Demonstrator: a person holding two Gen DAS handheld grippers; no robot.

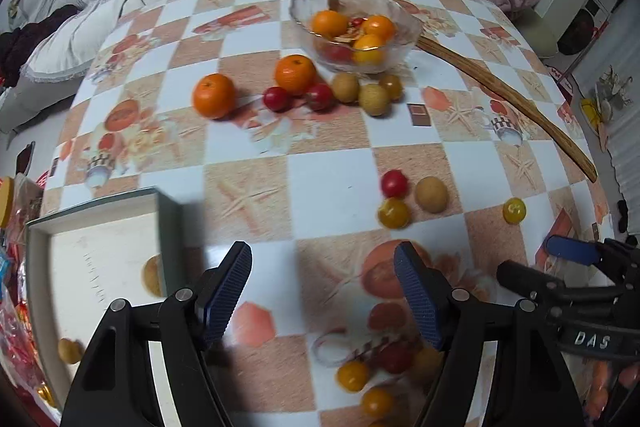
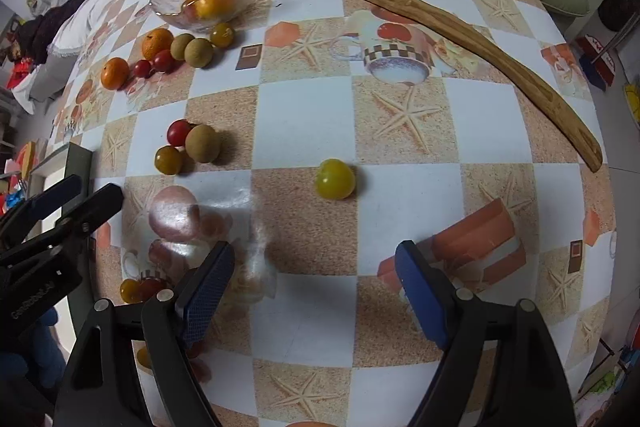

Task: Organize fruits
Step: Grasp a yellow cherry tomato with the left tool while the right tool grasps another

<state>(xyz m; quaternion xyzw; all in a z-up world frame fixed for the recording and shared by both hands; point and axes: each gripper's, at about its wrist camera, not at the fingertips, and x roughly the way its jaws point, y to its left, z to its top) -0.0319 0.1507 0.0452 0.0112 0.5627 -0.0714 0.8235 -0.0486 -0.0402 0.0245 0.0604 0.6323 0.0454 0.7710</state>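
A glass bowl at the far side holds oranges and small tomatoes; it also shows in the right wrist view. Two oranges, red tomatoes and longans lie in front of it. A red tomato, a yellow tomato and a longan lie mid-table. A lone yellow tomato lies ahead of my right gripper, which is open and empty. My left gripper is open and empty above the table, with small tomatoes just below it.
A white box with a grey rim stands at the near left and holds a longan. A long curved wooden stick lies across the right side. Bedding and clothes lie beyond the table. The patterned tablecloth covers the table.
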